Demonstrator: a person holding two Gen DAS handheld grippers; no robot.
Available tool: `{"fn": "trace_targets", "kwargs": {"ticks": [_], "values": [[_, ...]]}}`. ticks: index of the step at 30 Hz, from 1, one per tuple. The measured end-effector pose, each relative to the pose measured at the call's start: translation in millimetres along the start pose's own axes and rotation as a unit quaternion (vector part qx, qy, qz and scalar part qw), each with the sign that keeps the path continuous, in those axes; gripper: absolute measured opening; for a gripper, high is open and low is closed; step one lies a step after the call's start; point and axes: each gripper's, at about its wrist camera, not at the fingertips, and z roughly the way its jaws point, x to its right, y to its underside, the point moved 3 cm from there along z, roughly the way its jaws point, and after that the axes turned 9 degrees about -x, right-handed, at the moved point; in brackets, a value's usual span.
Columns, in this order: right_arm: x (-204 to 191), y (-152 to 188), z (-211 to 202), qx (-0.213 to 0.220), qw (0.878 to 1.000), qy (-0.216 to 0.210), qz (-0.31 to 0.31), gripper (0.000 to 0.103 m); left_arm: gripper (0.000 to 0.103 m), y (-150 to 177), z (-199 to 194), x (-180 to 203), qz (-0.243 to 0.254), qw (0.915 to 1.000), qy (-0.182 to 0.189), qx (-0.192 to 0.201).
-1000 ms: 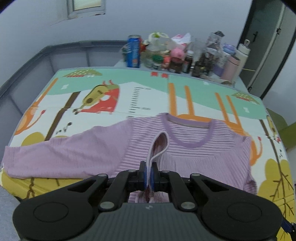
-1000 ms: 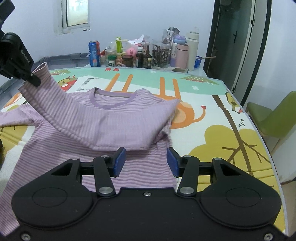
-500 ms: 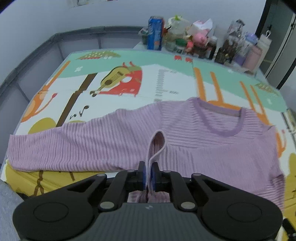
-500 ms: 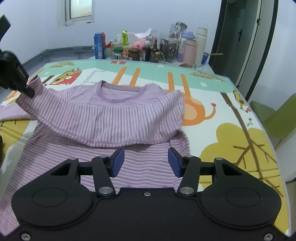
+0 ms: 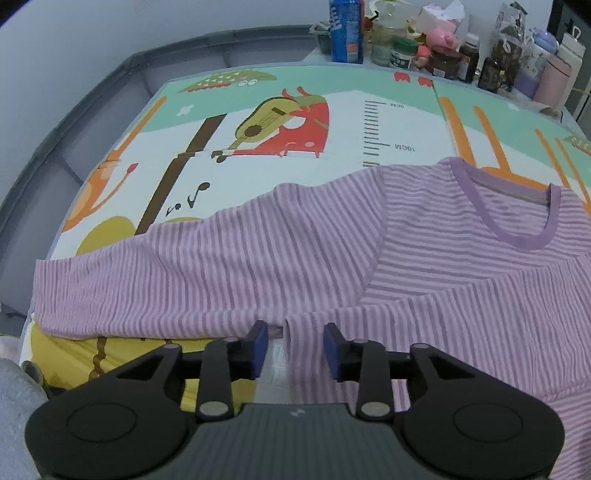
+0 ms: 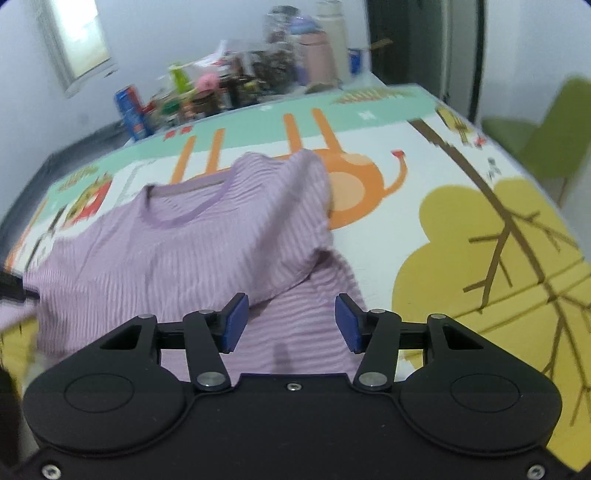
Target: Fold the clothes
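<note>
A purple striped long-sleeved shirt [image 5: 424,266] lies face up on the cartoon play mat [image 5: 258,122]. One sleeve [image 5: 177,280] stretches out flat to the left. The other sleeve is folded across the chest [image 6: 207,251]; its cuff lies just ahead of my left gripper [image 5: 294,349]. That gripper is open, its blue pads on either side of the cuff edge without pinching it. My right gripper [image 6: 290,323] is open over the shirt's lower hem [image 6: 291,339], holding nothing. The right wrist view is blurred by motion.
A cluster of bottles, jars and a blue can [image 5: 345,31] crowds the far end of the table. A grey padded rail [image 5: 74,114] borders the mat on the left. A green chair [image 6: 546,147] stands beyond the right edge, near a dark door [image 6: 406,40].
My left gripper carried the sleeve cuff down across the shirt, laid it flat and opened. The right gripper stayed open and tilted, swinging its view.
</note>
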Motion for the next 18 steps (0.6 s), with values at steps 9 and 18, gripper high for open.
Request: {"fn": "trace_targets", "kwargs": {"ticks": [9,18], "values": [[23,-30,40,-0.007,0.997,-0.029,0.072,0.047,0.050,6,-5,34,0.050,0.9979,0.039,0.017],[49,-42,87,-0.048,0.978,-0.078,0.188,0.044,0.051,18,8,75,0.101,0.9936,0.051,0.009]]}}
